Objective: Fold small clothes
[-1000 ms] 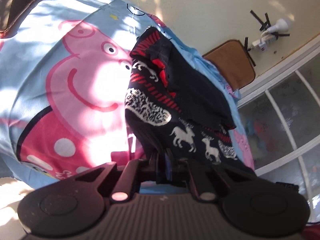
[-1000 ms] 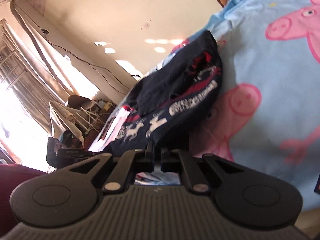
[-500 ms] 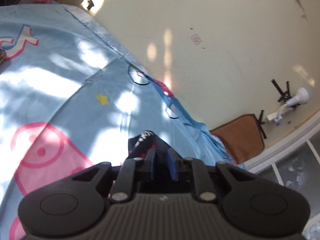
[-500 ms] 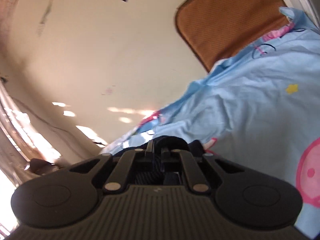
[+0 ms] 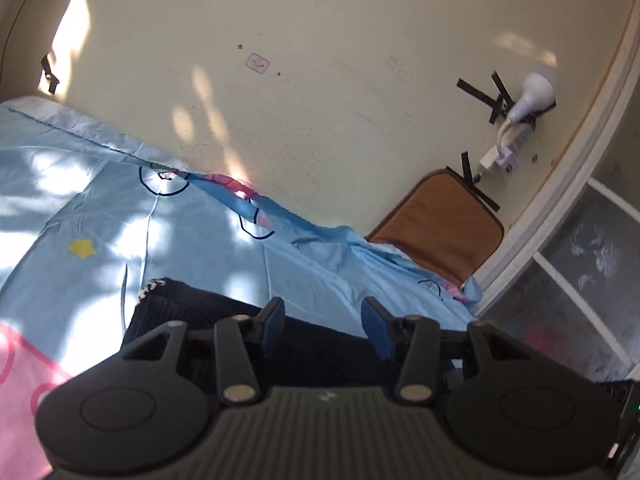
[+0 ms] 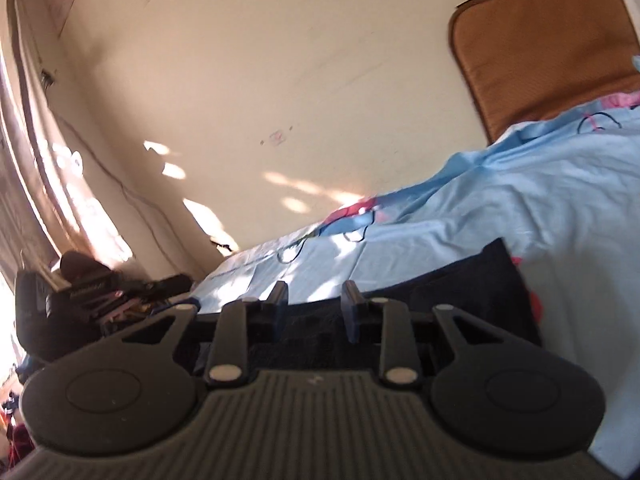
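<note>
A: We hold both claws spread and empty over the bed: the left claw (image 5: 323,322) and the right claw (image 6: 313,304) each hover low above the dark sweater (image 5: 208,312), which lies flat on the blue sheet (image 5: 192,224) directly beneath and between the fingers.

B: So we judge one fold laid down. Our next move calls for pinching a fresh edge of the sweater and carrying it across.

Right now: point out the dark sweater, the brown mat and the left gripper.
dark sweater (image 5: 320,344): left wrist view, plain dark fabric between the fingers.
brown mat (image 6: 540,44): right wrist view, centre of its woven face.
left gripper (image 5: 324,326): left wrist view, gap midway between fingertips, open.
</note>
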